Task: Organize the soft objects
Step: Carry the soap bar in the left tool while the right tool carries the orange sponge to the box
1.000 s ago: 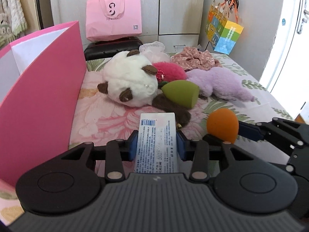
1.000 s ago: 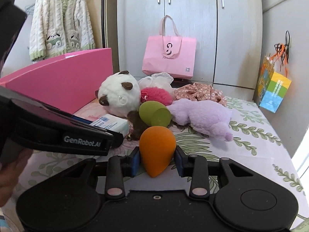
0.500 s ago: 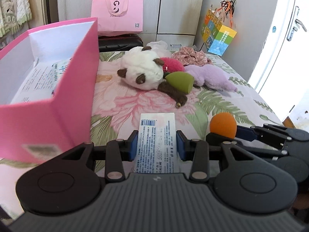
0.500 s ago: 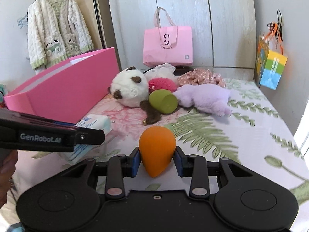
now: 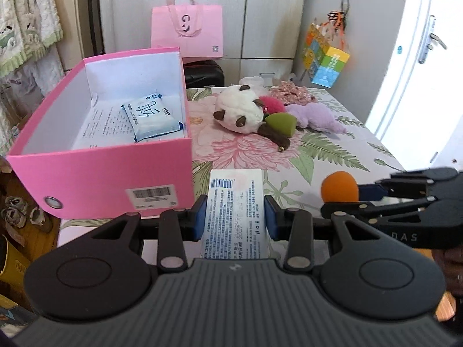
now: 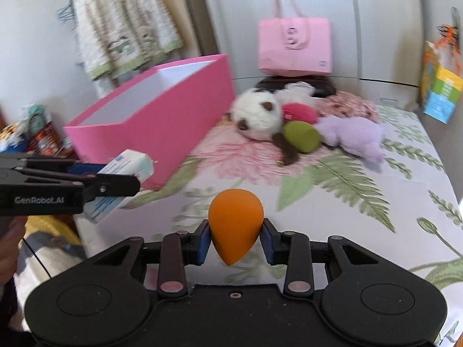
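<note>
1. While the pink box (image 5: 98, 173) stands open at the near left corner of the bed (image 5: 332, 156), the left hand-held gripper (image 5: 235, 214) hangs just to the right of the box's front wall, its blue pads pressed against both long edges of a white tissue pack (image 5: 235, 211) with a barcode on top.
2. To the right of the box and beyond that pack, the right hand-held gripper (image 6: 233, 238) is clamped on an orange sponge (image 6: 235, 222), teardrop-shaped, pointed end toward the camera, held above the flowered sheet.
3. Inside the box, toward its far right part, lies a blue-and-white wipes pack (image 5: 152, 117) on printed paper.
4. To the right of the box, further back on the bed, a white panda plush (image 5: 240, 112) lies in a cluster, touching a red fluffy toy (image 5: 272, 104) and a green sponge (image 5: 280, 124); a purple plush (image 5: 315, 117) lies on the far side of that sponge from the box.
5. Behind the box, a pink tote bag (image 5: 188, 31) stands against the wardrobe doors.
</note>
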Demonstrator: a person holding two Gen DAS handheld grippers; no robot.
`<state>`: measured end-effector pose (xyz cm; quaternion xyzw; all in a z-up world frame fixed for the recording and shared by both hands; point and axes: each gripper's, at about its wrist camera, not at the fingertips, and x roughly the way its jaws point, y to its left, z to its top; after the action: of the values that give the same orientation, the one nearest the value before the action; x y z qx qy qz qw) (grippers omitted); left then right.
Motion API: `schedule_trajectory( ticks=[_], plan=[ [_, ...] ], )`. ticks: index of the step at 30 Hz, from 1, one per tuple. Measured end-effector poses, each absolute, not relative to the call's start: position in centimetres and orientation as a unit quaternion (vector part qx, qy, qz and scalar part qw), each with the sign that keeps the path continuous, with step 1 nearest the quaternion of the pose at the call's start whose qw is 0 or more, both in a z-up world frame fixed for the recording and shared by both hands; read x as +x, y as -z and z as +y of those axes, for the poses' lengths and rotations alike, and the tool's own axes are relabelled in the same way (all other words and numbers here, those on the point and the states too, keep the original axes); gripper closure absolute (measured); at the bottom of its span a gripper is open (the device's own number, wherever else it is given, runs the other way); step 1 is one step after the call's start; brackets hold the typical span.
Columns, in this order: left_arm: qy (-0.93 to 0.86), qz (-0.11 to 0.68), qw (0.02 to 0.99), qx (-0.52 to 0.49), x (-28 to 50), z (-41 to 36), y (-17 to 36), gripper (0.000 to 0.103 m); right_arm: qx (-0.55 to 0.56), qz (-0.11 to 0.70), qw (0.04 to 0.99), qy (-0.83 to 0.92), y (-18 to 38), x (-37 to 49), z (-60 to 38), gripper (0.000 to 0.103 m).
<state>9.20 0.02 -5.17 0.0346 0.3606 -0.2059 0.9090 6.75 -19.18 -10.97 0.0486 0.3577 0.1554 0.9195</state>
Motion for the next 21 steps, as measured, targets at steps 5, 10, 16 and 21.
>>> schedule_trajectory(
  ticks=[5,10,16,21],
  plan=[
    [0.223,0.367,0.902,0.037,8.5,2.3,2.9,0.064,0.038,0.365,0.904,-0.218,8.7,6.5,-17.3,0.062],
    [0.211,0.363,0.906,0.052,8.4,4.0,0.7,0.064,0.019,0.366,0.891,-0.269,6.1,6.9,-14.9,0.062],
    [0.194,0.343,0.917,0.06,8.9,6.2,-2.1,0.064,-0.012,0.366,0.875,-0.315,3.1,8.4,-12.4,0.062],
    [0.16,0.31,0.937,0.021,10.9,8.4,-3.3,0.064,-0.037,0.315,0.879,-0.356,0.0,9.7,-9.5,0.061]
  ],
)
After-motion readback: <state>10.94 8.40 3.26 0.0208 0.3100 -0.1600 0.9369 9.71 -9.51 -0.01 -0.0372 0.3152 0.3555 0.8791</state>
